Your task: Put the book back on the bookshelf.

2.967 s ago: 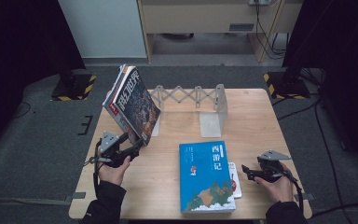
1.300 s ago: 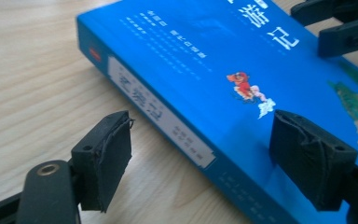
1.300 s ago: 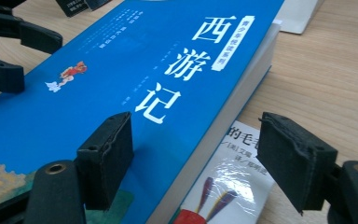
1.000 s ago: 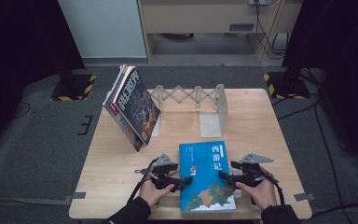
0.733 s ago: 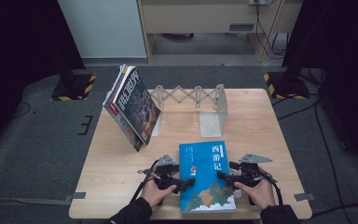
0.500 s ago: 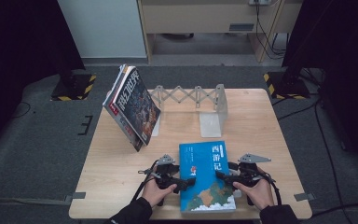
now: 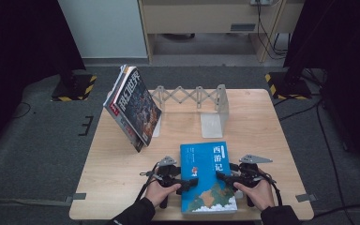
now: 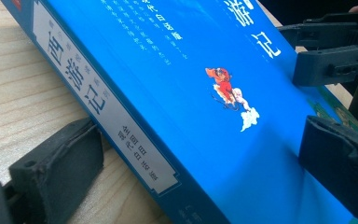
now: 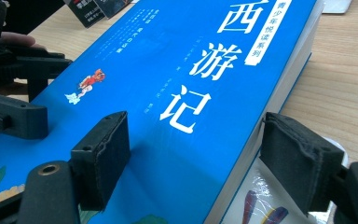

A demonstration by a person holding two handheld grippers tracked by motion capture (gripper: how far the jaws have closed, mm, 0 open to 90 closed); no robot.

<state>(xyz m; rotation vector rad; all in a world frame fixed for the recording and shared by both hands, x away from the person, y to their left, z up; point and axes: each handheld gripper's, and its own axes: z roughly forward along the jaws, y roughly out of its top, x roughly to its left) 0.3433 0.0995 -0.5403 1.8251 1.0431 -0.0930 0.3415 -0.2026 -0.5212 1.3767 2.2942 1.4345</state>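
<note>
Book position: it lies flat on the table, cover up, between your two grippers, with the rack beyond it and the leaning magazines beyond it to the left.

Left gripper: it sits at the book's spine edge. Its jaws have just been opening and now stand wide apart. The spine edge is between them, with one pad on the table beside the spine and the other over the cover. Neither pad presses.

Right gripper: it sits at the book's page edge. One pad lies on the cover and the other is against the bottom of the page block. Whether the pads press cannot be told from these views.

Judged step: taking hold of the book from both sides to lift it.

1. Close the left jaws only once the lower pad is under the spine edge, not beside it.
2. Set both pads well in from the book's edge, so that the cover does not peel open.
3. Keep the right lower pad clear of the thin booklet under the book, or it may come up too.
4. Lift both sides together and keep the book level.
</note>
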